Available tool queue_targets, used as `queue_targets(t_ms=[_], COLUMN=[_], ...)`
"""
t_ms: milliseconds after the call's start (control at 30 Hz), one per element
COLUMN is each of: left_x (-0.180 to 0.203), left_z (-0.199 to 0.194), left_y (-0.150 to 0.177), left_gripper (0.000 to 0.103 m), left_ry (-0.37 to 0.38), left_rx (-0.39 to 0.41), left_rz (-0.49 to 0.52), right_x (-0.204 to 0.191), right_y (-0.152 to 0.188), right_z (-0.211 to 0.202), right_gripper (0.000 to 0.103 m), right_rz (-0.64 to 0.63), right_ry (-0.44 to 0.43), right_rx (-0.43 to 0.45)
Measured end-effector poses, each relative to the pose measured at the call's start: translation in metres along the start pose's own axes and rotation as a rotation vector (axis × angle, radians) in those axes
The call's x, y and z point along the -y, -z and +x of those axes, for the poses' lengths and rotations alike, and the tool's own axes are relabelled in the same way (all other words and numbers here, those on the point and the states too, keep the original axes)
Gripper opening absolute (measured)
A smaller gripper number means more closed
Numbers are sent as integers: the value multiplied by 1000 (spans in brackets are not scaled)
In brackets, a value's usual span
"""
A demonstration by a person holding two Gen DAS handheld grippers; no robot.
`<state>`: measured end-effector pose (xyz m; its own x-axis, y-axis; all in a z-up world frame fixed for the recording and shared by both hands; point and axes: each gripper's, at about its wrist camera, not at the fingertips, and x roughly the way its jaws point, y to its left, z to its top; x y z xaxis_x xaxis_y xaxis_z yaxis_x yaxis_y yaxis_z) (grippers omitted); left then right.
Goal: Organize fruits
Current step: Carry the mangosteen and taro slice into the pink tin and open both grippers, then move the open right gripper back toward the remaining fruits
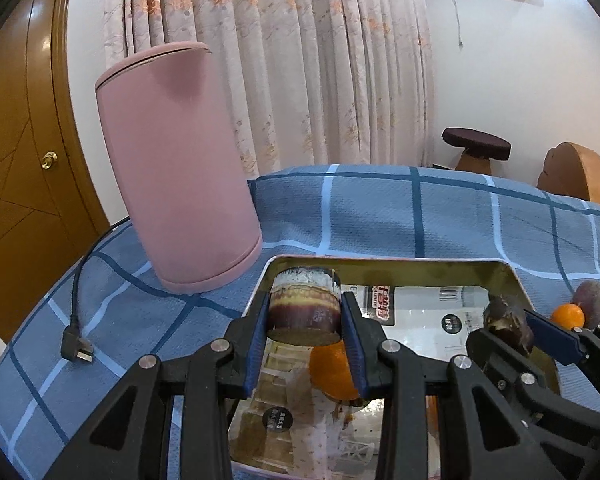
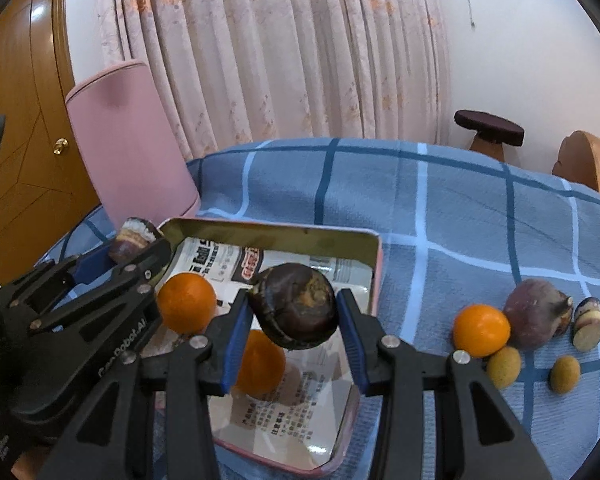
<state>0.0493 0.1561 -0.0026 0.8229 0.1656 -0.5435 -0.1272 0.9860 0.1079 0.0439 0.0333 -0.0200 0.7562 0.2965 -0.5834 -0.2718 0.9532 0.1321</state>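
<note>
At the left we see the pink container (image 1: 178, 168) on the blue checked cloth (image 1: 420, 220). Our left gripper (image 1: 305, 316) is closed on a sugarcane piece (image 1: 303, 306) above the metal tray (image 2: 284, 236), where two oranges (image 2: 186, 302) lie. Our right gripper (image 2: 294, 312) grips a dark water chestnut (image 2: 294, 310) over the tray. More fruits (image 2: 536, 318) lie right.

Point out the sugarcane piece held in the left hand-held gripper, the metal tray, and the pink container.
sugarcane piece (image 1: 304, 306): left wrist view, middle of its purple side.
metal tray (image 2: 276, 236): right wrist view, inner face of its far wall.
pink container (image 1: 180, 168): left wrist view, middle of its side.
</note>
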Motion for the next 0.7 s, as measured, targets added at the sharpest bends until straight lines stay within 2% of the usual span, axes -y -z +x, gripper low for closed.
queue_targets(t_ms=[300, 400, 467, 533, 600, 667, 700], left_x=[-2, 0, 0, 0, 0, -1, -2], left_z=[5, 6, 6, 5, 2, -4, -5], left_y=[2, 2, 2, 2, 1, 0, 0], left_gripper=[37, 37, 38, 45, 65, 72, 73], left_ry=[-25, -30, -27, -24, -38, -49, -48], left_rx=[-20, -21, -25, -18, 3, 39, 48], left_rz=[-8, -8, -6, -12, -18, -29, -32], right_x=[-2, 0, 1, 5, 9, 13, 15], right_y=[1, 2, 2, 2, 2, 2, 1], right_z=[-7, -16, -23, -29, -33, -35, -35], right_gripper=[48, 48, 52, 54, 54, 54, 54], right_rz=[-1, 5, 8, 20, 36, 51, 57], right_ry=[-28, -24, -7, 5, 13, 26, 32], right_rx=[28, 59, 90, 111, 126, 135, 138])
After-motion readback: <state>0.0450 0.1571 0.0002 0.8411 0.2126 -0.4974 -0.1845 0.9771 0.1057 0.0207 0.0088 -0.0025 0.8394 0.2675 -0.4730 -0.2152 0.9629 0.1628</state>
